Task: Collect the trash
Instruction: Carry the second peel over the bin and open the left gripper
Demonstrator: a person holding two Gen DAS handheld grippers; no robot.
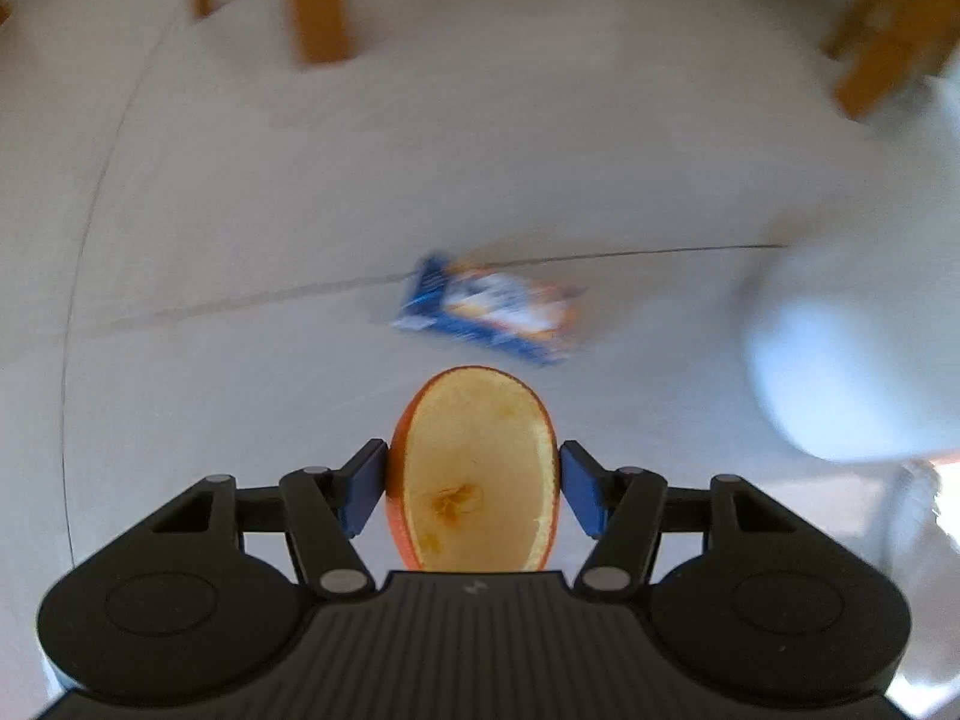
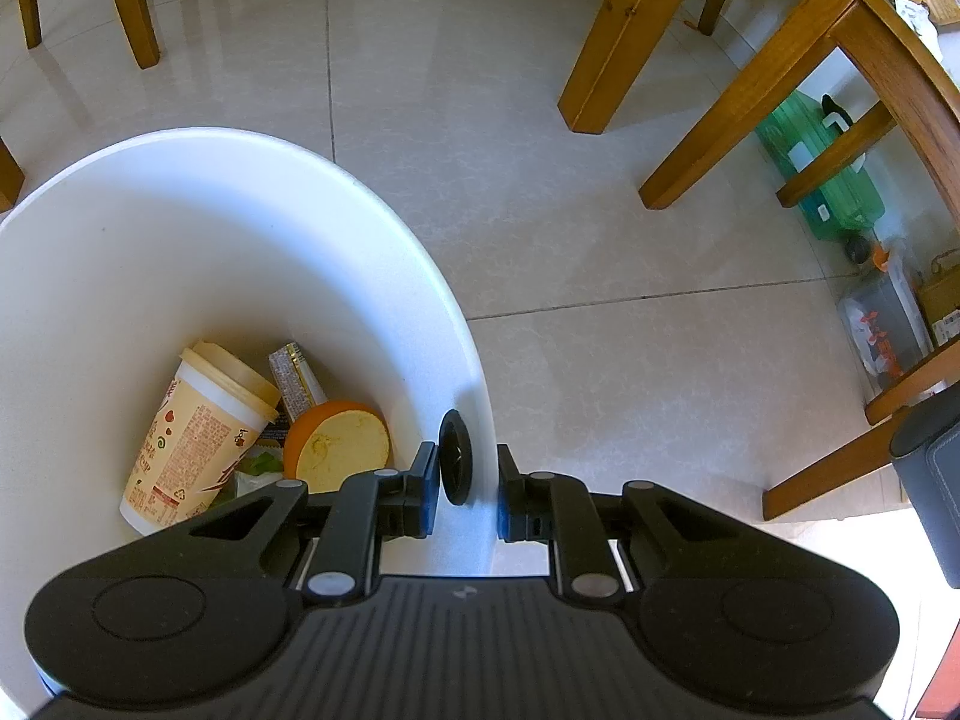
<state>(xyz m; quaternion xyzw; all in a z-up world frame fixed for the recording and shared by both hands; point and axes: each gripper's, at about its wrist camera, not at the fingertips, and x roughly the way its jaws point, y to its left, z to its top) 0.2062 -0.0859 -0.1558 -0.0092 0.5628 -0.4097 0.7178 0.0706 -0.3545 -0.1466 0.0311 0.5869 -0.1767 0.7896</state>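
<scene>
In the left wrist view my left gripper [image 1: 474,471] is shut on an orange half [image 1: 474,480], cut face towards the camera, held above the tiled floor. A blue and orange snack wrapper [image 1: 489,315] lies blurred on the floor just ahead of it. The white trash bin [image 1: 852,360] shows as a blur at the right. In the right wrist view my right gripper [image 2: 467,483] clamps the white trash bin's wall [image 2: 462,360] by a black round fitting [image 2: 455,465]. Inside lie a paper cup [image 2: 198,438], a small wrapper [image 2: 297,384] and another orange half [image 2: 339,447].
Wooden chair and table legs [image 2: 624,30] stand around on the pale tiled floor [image 2: 630,360]. A green plastic container [image 2: 822,174] and a bagged box [image 2: 882,330] sit under the table at the right. A dark grey object [image 2: 933,474] is at the right edge.
</scene>
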